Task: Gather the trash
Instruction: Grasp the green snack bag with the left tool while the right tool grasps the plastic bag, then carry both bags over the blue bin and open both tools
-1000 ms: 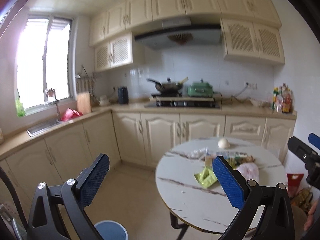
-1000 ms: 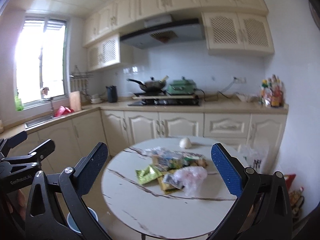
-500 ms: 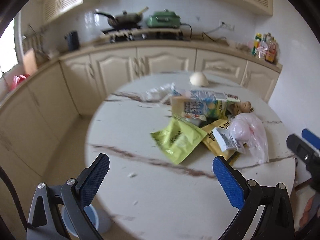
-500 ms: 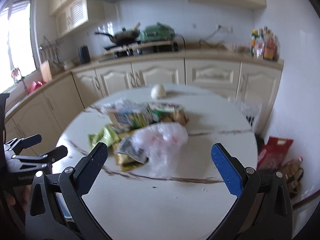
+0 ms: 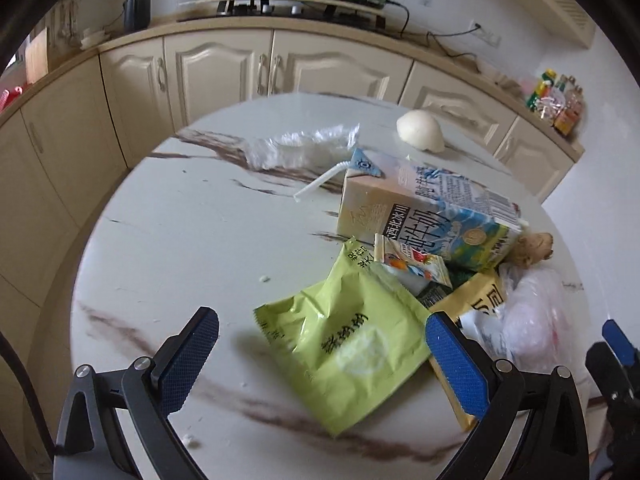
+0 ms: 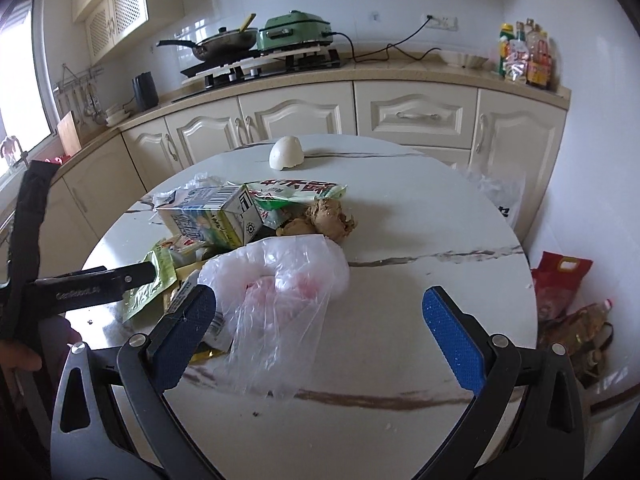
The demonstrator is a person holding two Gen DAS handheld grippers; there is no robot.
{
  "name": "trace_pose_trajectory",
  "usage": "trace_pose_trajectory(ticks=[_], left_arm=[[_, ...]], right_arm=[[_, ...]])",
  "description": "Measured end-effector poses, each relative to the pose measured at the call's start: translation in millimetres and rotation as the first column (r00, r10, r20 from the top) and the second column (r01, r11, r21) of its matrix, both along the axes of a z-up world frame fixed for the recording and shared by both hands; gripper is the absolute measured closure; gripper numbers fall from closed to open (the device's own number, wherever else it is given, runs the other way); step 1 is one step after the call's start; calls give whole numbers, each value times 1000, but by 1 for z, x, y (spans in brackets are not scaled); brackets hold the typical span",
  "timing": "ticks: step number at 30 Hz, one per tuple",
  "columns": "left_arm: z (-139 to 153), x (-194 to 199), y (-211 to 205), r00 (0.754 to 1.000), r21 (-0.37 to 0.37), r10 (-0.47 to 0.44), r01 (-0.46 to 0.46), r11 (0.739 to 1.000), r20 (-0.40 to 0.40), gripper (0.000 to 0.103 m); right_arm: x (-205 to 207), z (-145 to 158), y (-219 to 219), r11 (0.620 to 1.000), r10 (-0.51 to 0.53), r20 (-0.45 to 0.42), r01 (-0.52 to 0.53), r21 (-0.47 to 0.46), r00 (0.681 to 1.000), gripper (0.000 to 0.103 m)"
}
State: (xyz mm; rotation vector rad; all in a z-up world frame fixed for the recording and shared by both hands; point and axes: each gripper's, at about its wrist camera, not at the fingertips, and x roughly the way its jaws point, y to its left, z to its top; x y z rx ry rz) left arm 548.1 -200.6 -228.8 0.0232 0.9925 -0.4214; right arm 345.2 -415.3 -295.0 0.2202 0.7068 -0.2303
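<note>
The trash sits in 1 heap on the far-left half of the round marble surface (image 6: 400, 216), and you take it largest first.

The milk carton (image 5: 432, 220) lies on its side at the far end of the heap with a bent straw (image 5: 320, 180) poking out. It looks stiff but probably light and easy to crush, so grip across its flat sides, gently, in case liquid remains.

The clear plastic bag (image 6: 280, 280) lies nearest you, limp and slippery; pinch a bunched fold, not a single layer.

The green snack pouch (image 5: 344, 340) is crinkly foil lying flat, overlapping a yellow wrapper (image 5: 480, 300). Take it by the raised near-left edge.

The ginger root (image 6: 328, 220) touches the carton's right end: hard, knobbly, easy to clamp. The white bun (image 6: 286, 153) sits alone at the far side, soft, so squeeze lightly.

Your left gripper (image 5: 320, 364) hovers over the pouch and your right gripper (image 6: 320, 328) over the bag; both jaws stand spread wide, holding nothing.
</note>
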Motion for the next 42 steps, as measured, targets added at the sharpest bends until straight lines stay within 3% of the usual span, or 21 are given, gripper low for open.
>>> trace_pose_trajectory(ticks=[4, 7, 10, 11, 15, 20, 22, 27, 29, 34, 42], left_arm=[[-4, 20, -7, 999, 91, 6, -10, 996, 42, 3], [-1, 26, -2, 996, 137, -12, 0, 991, 86, 11], [5, 32, 11, 995, 120, -23, 11, 993, 100, 29], [7, 34, 14, 994, 112, -25, 13, 994, 105, 43], [12, 40, 28, 992, 88, -44, 34, 996, 118, 72], [15, 17, 59, 992, 12, -39, 38, 999, 121, 87], [20, 21, 70, 993, -20, -39, 42, 999, 115, 88], [18, -44, 91, 989, -66, -48, 58, 996, 139, 88], [23, -59, 93, 988, -105, -56, 71, 992, 143, 88], [41, -81, 114, 985, -152, -57, 83, 985, 164, 88], [75, -121, 150, 978, -212, -27, 72, 975, 209, 88]], right_arm=[[5, -3, 1, 1000, 10, -6, -10, 6, 1000, 0], [7, -5, 2, 1000, 18, -7, -18, 9, 1000, 0], [8, -6, 1, 1000, 15, -9, -15, 14, 1000, 0], [8, -7, 0, 1000, 15, -10, -15, 17, 1000, 0], [8, -7, 0, 1000, 20, -8, -20, 23, 1000, 0], [18, -5, 10, 997, 68, -1, -68, 30, 998, 0], [27, -7, 14, 996, 88, -8, -88, 33, 996, 0], [58, -25, 17, 994, 105, -95, -100, 54, 990, 0], [59, -29, 14, 993, 101, -88, -94, 74, 991, 0], [50, -33, 12, 990, 112, -67, -106, 87, 991, 18], [17, -8, 17, 998, 54, -11, -54, 22, 998, 25]])
